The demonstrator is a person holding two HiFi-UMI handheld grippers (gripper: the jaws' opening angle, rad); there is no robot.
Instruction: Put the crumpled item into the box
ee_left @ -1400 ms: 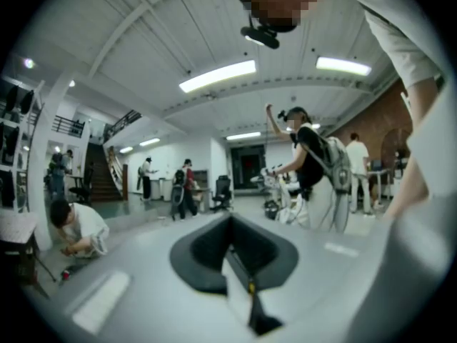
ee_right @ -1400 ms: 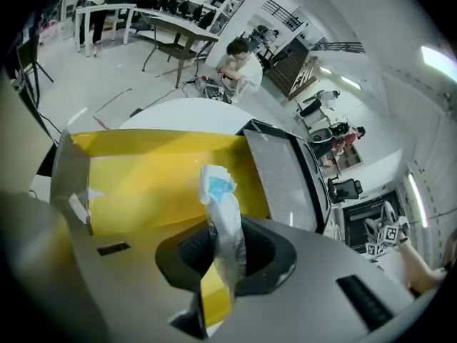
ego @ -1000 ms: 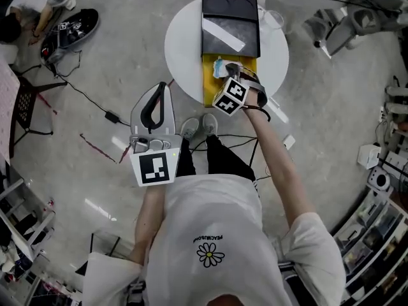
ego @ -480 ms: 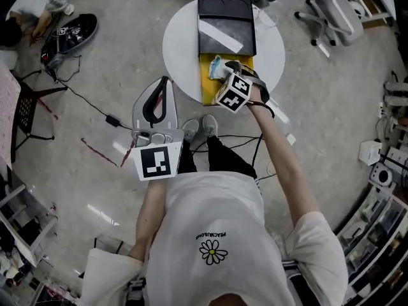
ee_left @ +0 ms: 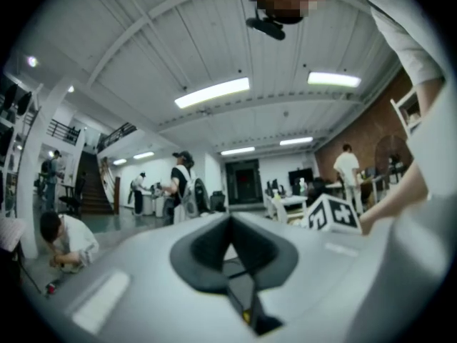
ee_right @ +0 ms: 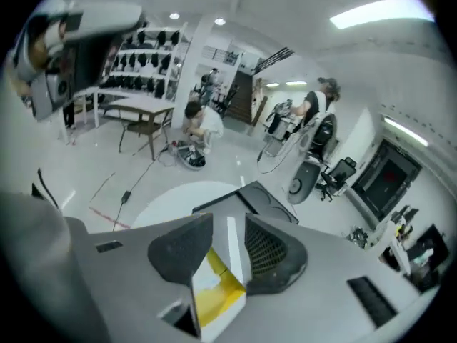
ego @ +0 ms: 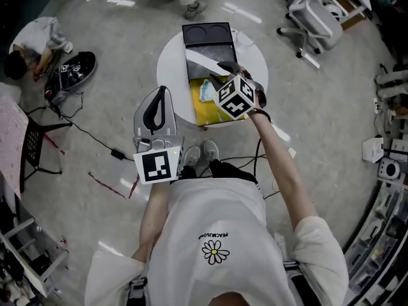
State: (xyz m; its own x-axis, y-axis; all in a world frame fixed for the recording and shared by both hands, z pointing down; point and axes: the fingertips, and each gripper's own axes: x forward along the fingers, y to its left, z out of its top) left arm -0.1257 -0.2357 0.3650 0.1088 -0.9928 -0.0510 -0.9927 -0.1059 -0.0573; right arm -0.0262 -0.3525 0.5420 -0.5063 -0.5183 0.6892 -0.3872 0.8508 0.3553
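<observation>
A pale blue-white crumpled item lies in the yellow box on the round white table. Behind it sits a black box with a white strip across it. My right gripper hovers above these boxes, just right of the item; its jaws are closing with a gap left and nothing between them. In the right gripper view the yellow box shows through that gap. My left gripper hangs off the table's left side, tips together, holding nothing.
Cables trail over the floor at the left, where a person crouches by some gear. An office chair stands at the upper right. Shelves and equipment line the right edge. My feet are by the table's near edge.
My right gripper has risen off the crumpled item and shifted right; the item stays in the yellow box. The head view has tilted, so the table sits lower. The left gripper keeps its place.
</observation>
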